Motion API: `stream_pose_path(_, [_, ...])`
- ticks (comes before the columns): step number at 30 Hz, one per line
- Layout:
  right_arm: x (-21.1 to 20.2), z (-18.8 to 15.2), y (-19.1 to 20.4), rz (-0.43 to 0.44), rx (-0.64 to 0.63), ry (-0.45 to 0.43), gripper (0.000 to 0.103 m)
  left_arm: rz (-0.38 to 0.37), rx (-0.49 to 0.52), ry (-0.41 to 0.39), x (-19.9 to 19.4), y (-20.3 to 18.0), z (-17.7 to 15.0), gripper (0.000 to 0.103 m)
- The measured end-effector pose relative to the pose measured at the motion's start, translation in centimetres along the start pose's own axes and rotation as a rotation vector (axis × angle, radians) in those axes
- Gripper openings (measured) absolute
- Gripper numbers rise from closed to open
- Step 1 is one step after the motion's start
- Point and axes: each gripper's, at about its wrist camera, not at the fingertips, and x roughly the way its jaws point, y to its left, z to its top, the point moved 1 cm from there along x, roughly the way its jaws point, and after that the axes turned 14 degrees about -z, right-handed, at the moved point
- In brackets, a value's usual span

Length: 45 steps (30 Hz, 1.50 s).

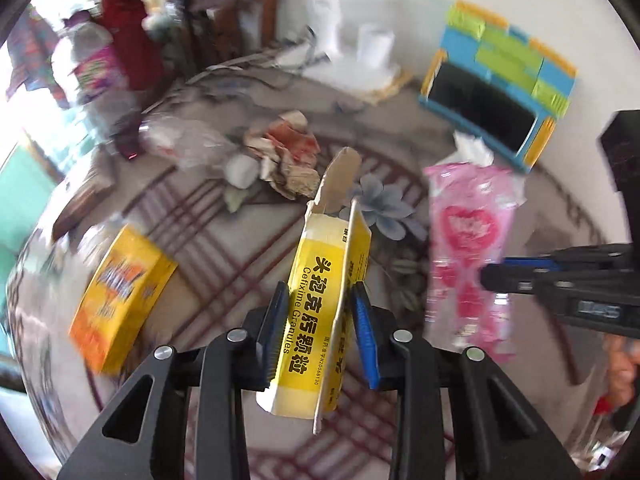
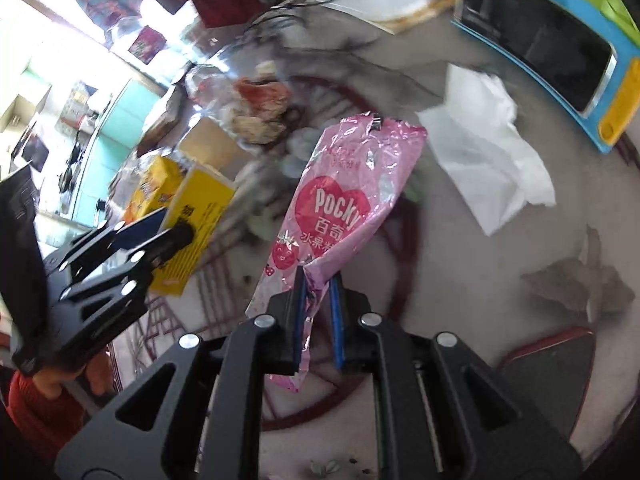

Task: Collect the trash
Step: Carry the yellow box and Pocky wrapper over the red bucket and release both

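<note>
1. The left claw (image 1: pixel 320 312) is clamped on an opened yellow cardboard medicine box (image 1: pixel 320 288), held above the bench (image 1: pixel 240 248).
2. The right claw (image 2: pixel 318 312) is pinched nearly closed on a pink foil Pocky wrapper (image 2: pixel 344 200).
3. A crumpled white tissue (image 2: pixel 488 160) lies just beside a blue and green plastic bin (image 2: pixel 560 52).

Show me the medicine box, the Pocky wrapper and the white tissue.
medicine box (image 1: pixel 316 300), left wrist view, printed yellow face.
Pocky wrapper (image 2: pixel 340 204), right wrist view, red heart logo.
white tissue (image 2: pixel 484 160), right wrist view, middle of the crumpled sheet.
</note>
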Motion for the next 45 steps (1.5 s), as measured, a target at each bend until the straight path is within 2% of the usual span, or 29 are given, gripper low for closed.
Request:
stream_pose_path(1, [-0.4,0.0,0.7,0.006,-0.017,-0.007,0.012,0.005,-0.019,-0.02,-1.1,-0.2,-0.6,0.028])
stream_pose_path(2, [-0.8,-0.1,1.4,0.01,-0.037,-0.017,0.012,0.004,-0.04,-0.041,-2.3,-0.4,-1.5,0.003])
stream_pose_path(6, [-2.8,-0.8,4.1,0.027,-0.107,-0.058,0.012,0.056,-0.179,-0.077,-6.4,-0.1,-4.3,0.005])
stream_pose_path(10, [-4.6,-1.9,6.5,0.066,-0.154,-0.085,0.012,0.047,-0.332,-0.135,-10.2,0.7,-7.6,0.004])
stream_pose_path(14, [-5.7,-3.6,8.8,0.086,-0.206,-0.089,0.012,0.117,-0.372,-0.182,-13.1,0.6,-10.9,0.004])
stream_pose_path(23, [-8.2,-7.8,13.4,0.087,-0.332,-0.126,0.012,0.175,-0.532,-0.249,-18.5,1.2,-17.0,0.004])
stream_pose_path(34, [-10.8,-10.5,17.9,0.086,-0.43,-0.182,0.012,0.184,-0.558,-0.337,-22.3,1.4,-20.5,0.004])
stream_pose_path(45, [-12.0,-13.7,20.3,0.051,-0.446,-0.199,0.012,0.149,-0.576,-0.346,-24.1,2.5,-23.7,0.005])
